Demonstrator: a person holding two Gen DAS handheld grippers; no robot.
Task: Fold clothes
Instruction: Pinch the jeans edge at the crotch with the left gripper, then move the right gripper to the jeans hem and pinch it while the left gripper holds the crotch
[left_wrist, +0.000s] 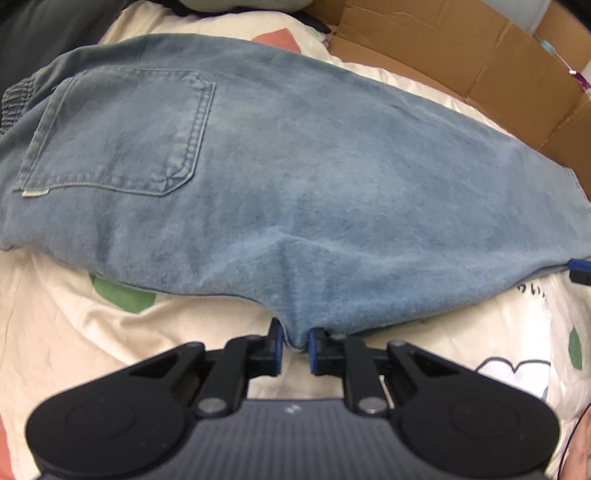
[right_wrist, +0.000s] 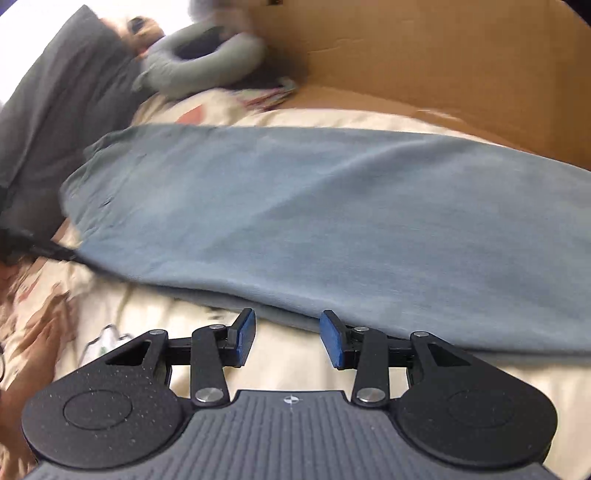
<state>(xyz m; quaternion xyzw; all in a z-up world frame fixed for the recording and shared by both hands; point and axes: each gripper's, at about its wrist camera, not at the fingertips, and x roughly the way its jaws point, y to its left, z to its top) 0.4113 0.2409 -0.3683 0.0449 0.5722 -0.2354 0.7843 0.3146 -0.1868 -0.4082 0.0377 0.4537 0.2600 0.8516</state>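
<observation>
The faded light-blue denim jeans (left_wrist: 295, 177) lay flat across the cream printed bedsheet (left_wrist: 66, 332), 1 back pocket (left_wrist: 118, 133) facing up. The left gripper (left_wrist: 295, 341) pinched the jeans' near edge between its blue pads. The right gripper (right_wrist: 288, 338) sat just at the jeans' near edge, jaws spread, holding nothing. A brown cardboard box (right_wrist: 443, 66) stood along the sheet's far edge.

one pair of jeans (left_wrist: 295, 177), two grippers, one cardboard box (left_wrist: 480, 62) beyond, one printed quilt (left_wrist: 66, 332) beneath, one grey pillow (right_wrist: 55, 122).
</observation>
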